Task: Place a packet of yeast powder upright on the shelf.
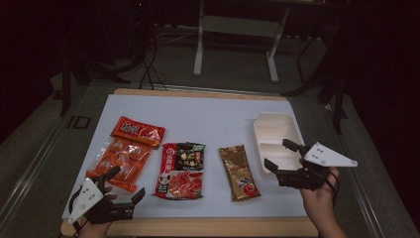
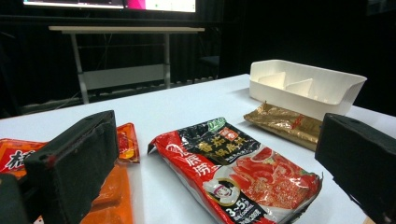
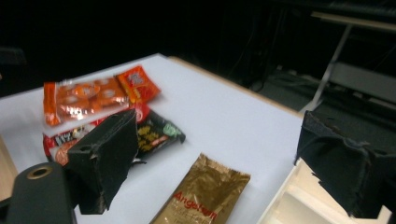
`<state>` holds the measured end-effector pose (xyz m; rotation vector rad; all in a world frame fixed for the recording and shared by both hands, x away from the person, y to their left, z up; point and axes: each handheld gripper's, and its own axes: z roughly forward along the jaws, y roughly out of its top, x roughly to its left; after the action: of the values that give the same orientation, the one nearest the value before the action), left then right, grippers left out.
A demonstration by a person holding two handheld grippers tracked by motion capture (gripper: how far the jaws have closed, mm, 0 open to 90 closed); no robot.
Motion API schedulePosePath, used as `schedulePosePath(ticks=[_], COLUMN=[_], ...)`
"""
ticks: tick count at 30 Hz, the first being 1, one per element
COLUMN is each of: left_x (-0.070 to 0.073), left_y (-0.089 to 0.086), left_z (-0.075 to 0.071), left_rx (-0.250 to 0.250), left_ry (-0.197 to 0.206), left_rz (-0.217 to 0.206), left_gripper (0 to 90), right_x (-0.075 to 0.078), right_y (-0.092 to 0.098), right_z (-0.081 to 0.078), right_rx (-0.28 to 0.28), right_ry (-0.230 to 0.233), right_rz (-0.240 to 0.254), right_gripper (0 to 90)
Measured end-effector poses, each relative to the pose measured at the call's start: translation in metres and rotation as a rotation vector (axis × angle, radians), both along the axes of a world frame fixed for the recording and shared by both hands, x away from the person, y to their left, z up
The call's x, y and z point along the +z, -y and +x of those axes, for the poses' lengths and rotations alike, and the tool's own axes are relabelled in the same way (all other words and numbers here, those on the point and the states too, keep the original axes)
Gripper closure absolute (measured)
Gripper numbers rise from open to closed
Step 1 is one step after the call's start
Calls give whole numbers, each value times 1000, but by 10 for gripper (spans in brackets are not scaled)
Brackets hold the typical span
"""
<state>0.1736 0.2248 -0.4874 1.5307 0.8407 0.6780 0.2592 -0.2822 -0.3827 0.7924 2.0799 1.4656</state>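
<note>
Gold packet within reach of the right gripper, not yet held

Gold packet [image 1: 239, 172] lies flat on the white table cover [image 1: 208, 119], its long axis running roughly from the near edge toward the far edge, slightly slanted. It sits between the red and black sauce pouch [image 1: 181, 170] on its left and the white divided tray [image 1: 274, 141] on its right, touching neither.

Right gripper [image 1: 281, 161] hovers over the near end of the tray with its jaws spread and nothing between them. The packet lies to its left and slightly nearer the person; in the right gripper view the packet [image 3: 205, 196] appears low between the jaws. This is the closer gripper, so the coming move looks like a leftward and downward reach across the packet's narrow width.

Left gripper [image 1: 124, 186] rests at the near left corner beside the orange snack pack [image 1: 121, 157], jaws likewise spread and empty, well apart from the gold packet. Its printing is too dim to read with confidence.
</note>
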Motion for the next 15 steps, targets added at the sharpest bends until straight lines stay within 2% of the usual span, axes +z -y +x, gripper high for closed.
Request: schedulePosePath(ticks=[2,4,7,8,15], left_x=[0,0,-1,-1,-2], left_y=[1,2,3,4,4], left_z=[0,0,0,1,2], left_rx=[-3,-5,-15,-17,-24], left_ry=[-1,-4,-11,-16,-26], left_rz=[-2,2,9,12,16], left_gripper=[3,3,3,3,3], right_x=[-1,-3,-5,-6,-13], right_y=[-5,-11,-21,-24,-40], right_z=[6,12,19,21,42], right_rx=[17,49,59,42,46], right_ry=[-24,-71,-88,-87,-125], right_rz=[3,-1,-18,-28,-29], right_gripper=[118,117,105,105,103])
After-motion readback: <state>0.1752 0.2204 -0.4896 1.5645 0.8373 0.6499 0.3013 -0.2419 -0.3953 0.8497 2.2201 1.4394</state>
